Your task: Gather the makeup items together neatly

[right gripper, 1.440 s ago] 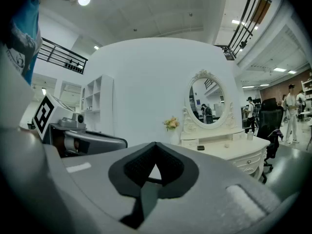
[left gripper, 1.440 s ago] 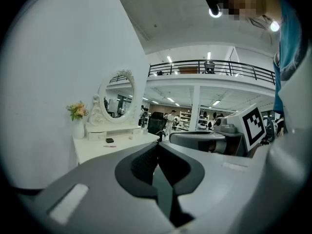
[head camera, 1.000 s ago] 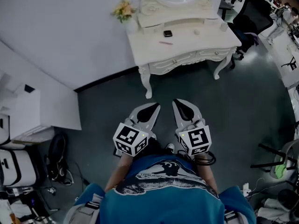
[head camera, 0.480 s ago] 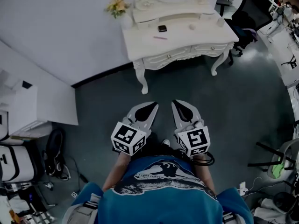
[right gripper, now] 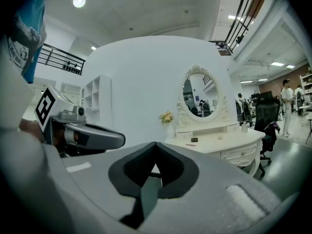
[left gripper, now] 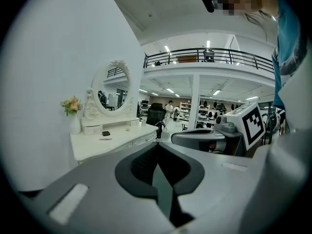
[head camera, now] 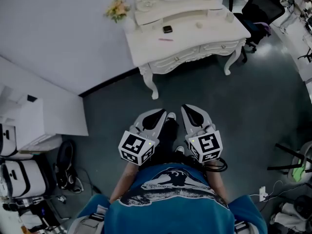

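Two grippers are recorded in the head view, held side by side low before the torso: left gripper (head camera: 160,114) and right gripper (head camera: 190,110), both pointing to 12 o'clock. The dressing table (head camera: 195,43) stands at 12 o'clock, well apart from them across the floor. On its top are noted a dark compact (head camera: 167,29), a pink stick (head camera: 165,39) just at its 6 o'clock, and a pale round item (head camera: 198,25) at its 3 o'clock. These makeup items lie scattered, so gathering is judged not yet begun. A flower vase (head camera: 117,9) sits at the table's 9 o'clock corner.

Left gripper view: the jaws are seen pressed together at the tips, with nothing between them. The table appears at 10 o'clock, out of reach.

Right gripper view: the jaws are likewise fully closed and empty, with the table at 2 o'clock.

The closed, lowered carry is judged a transit posture, since nothing graspable is within reach.
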